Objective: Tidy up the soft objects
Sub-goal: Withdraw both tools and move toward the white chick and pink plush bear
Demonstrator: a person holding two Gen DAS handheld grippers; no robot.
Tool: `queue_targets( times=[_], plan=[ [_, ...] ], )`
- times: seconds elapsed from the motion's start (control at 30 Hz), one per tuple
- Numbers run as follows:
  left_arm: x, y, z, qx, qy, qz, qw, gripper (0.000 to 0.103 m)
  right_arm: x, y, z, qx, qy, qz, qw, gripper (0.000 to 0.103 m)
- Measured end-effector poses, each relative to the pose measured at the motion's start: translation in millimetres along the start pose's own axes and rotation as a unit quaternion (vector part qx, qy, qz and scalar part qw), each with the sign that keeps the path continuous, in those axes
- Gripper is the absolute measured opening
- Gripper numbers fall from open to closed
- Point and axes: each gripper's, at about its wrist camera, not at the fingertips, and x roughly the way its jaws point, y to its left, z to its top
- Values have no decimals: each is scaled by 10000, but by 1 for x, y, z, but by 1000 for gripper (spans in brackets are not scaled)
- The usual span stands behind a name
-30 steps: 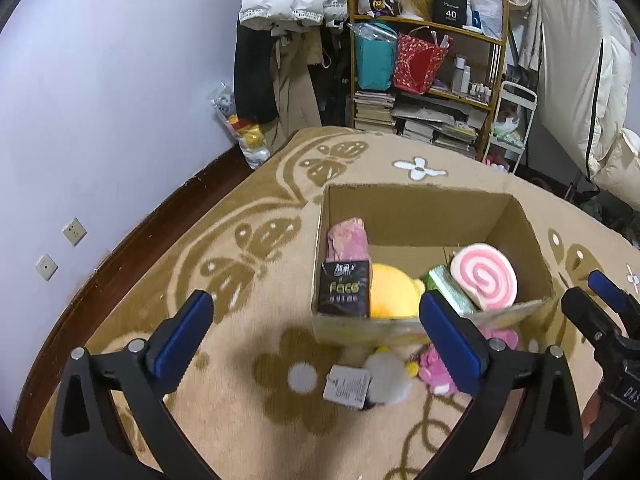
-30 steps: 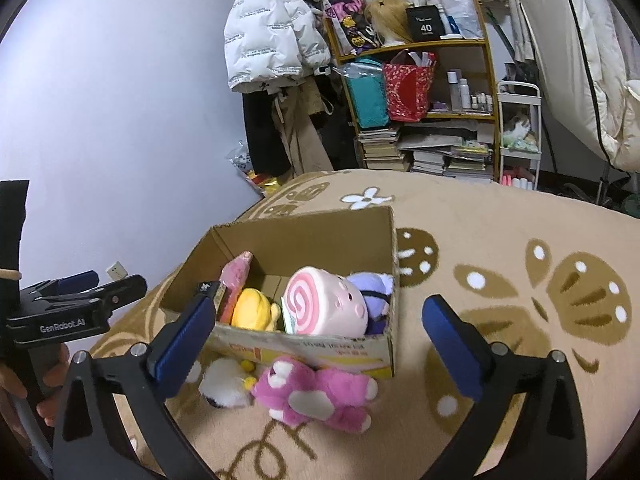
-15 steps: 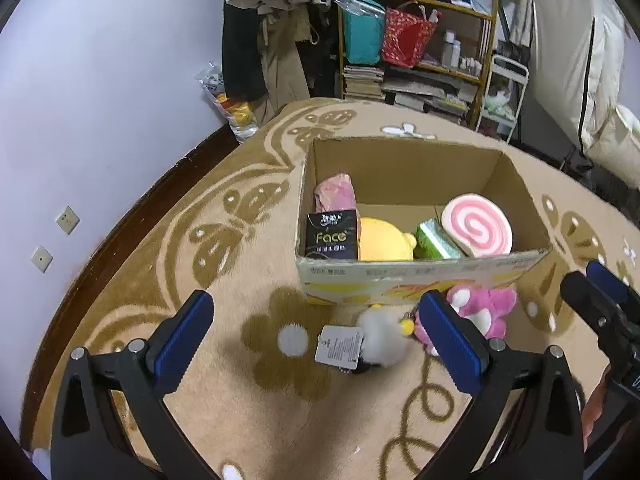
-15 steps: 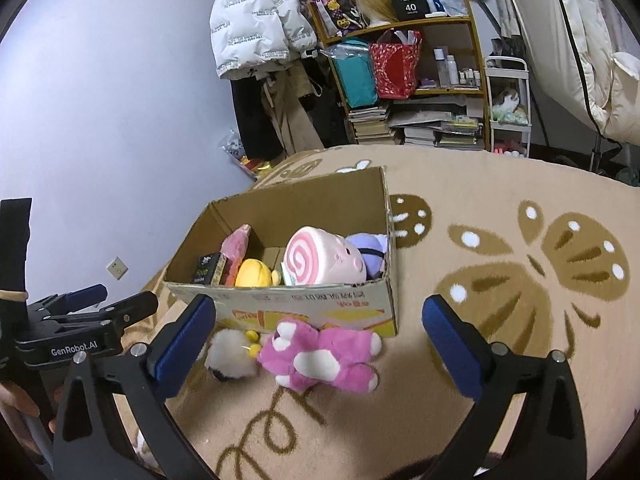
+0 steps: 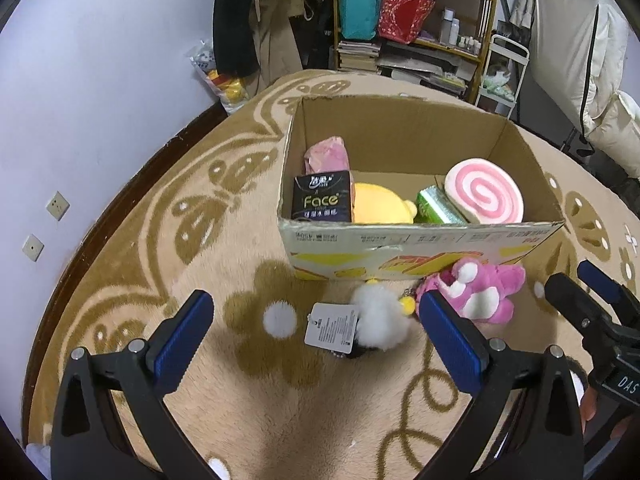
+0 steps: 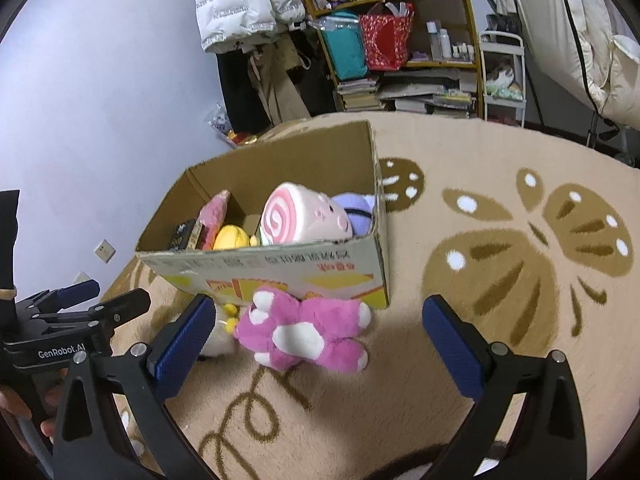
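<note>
An open cardboard box (image 5: 420, 240) (image 6: 280, 268) stands on the carpet. It holds a pink swirl plush (image 5: 484, 192) (image 6: 304, 216), a yellow plush (image 5: 380, 208), a black tissue pack (image 5: 322, 200), a pink pack (image 5: 326, 156) and a green pack (image 5: 436, 206). A pink plush toy (image 5: 480, 292) (image 6: 308, 328) and a white fluffy toy (image 5: 380, 320) with a paper tag (image 5: 332, 324) lie on the carpet in front of the box. My left gripper (image 5: 316, 332) is open, hovering over the white toy. My right gripper (image 6: 316, 340) is open, just above the pink plush.
A beige carpet with brown flower and butterfly patterns (image 6: 520, 248) covers the floor. A shelf of bags and books (image 5: 408, 28) and hanging coats (image 6: 248, 12) stand at the back. A purple wall (image 5: 80, 80) runs along the left.
Both grippers have come lower and nearer to the toys in front of the box. The toys and box have not moved. Both grippers stay open.
</note>
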Motion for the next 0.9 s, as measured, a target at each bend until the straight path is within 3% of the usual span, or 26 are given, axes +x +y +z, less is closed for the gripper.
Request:
queue_targets(
  times=[0.6,0.9],
  plan=[
    [47,-6,-11,7,623,2,9981,102,42,0,-12,-5,568,-66,9984,103],
    [57,0,-11,-175,664,-23,9976,102,61,-3,-18,0,783,-173,9968,103]
  ],
)
